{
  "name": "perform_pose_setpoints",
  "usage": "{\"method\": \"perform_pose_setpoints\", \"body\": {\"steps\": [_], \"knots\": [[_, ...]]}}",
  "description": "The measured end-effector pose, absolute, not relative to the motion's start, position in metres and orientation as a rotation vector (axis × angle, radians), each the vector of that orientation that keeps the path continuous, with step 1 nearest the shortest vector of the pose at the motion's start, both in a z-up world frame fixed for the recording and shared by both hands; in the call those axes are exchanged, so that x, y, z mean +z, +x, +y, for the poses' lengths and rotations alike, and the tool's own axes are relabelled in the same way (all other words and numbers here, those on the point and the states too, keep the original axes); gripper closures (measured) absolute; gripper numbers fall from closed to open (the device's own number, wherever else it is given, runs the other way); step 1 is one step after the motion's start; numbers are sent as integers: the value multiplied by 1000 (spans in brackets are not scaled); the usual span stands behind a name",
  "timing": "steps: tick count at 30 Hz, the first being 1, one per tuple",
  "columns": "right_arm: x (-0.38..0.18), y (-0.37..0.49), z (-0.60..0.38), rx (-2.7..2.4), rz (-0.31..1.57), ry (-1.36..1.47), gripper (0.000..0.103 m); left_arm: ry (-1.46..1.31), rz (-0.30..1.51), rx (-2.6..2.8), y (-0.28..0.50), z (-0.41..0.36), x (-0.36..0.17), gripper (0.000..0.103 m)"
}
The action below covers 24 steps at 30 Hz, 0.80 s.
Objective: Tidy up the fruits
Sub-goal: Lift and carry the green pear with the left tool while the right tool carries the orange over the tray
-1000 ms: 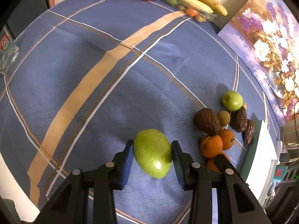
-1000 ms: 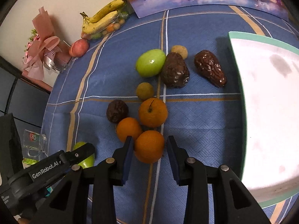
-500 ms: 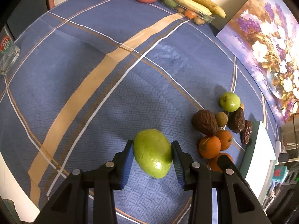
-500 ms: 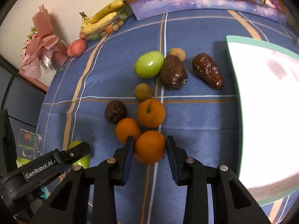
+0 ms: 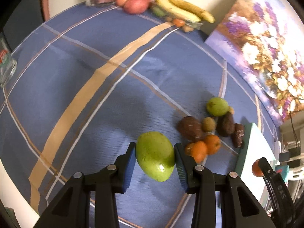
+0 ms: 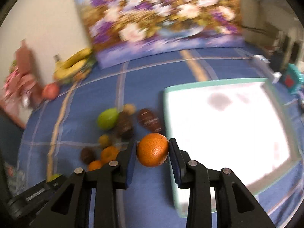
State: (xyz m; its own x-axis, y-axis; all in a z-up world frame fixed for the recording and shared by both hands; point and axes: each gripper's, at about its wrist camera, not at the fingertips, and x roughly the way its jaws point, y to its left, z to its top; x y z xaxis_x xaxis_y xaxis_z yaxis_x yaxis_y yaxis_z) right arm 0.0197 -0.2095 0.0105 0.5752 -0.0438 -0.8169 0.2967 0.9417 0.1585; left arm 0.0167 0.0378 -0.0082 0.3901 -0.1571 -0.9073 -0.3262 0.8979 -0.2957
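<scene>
My left gripper (image 5: 154, 161) is shut on a green mango (image 5: 154, 160) and holds it above the blue checked cloth. My right gripper (image 6: 152, 153) is shut on an orange (image 6: 152, 149), lifted clear of the table beside the left edge of a white tray with a teal rim (image 6: 214, 82). The orange also shows at the right of the left wrist view (image 5: 256, 168). A fruit pile lies left of the tray: a green apple (image 6: 107, 118), two oranges (image 6: 109, 153), dark brown fruits (image 6: 124, 124) and small yellowish ones (image 6: 104, 140).
A flower painting (image 6: 161, 19) leans on the wall at the back. Bananas (image 5: 182, 9) and red apples (image 5: 135, 4) sit at the table's far edge by a pink bouquet (image 6: 20, 79). A glass (image 5: 6, 68) stands at the left edge.
My right gripper has lifted the orange off the pile and swung right toward the tray. My left gripper has moved forward with the mango, closer to the pile.
</scene>
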Motion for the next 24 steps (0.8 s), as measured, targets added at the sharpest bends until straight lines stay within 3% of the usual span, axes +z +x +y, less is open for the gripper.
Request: {"method": "perform_pose_setpoints", "body": {"steps": [13, 24], "knots": [[3, -4, -331, -525, 928, 515, 68, -285, 1132, -122, 39, -60, 25, 61], [-4, -5, -375, -570, 940, 605, 68, -89, 1103, -312, 61, -159, 31, 61]]}}
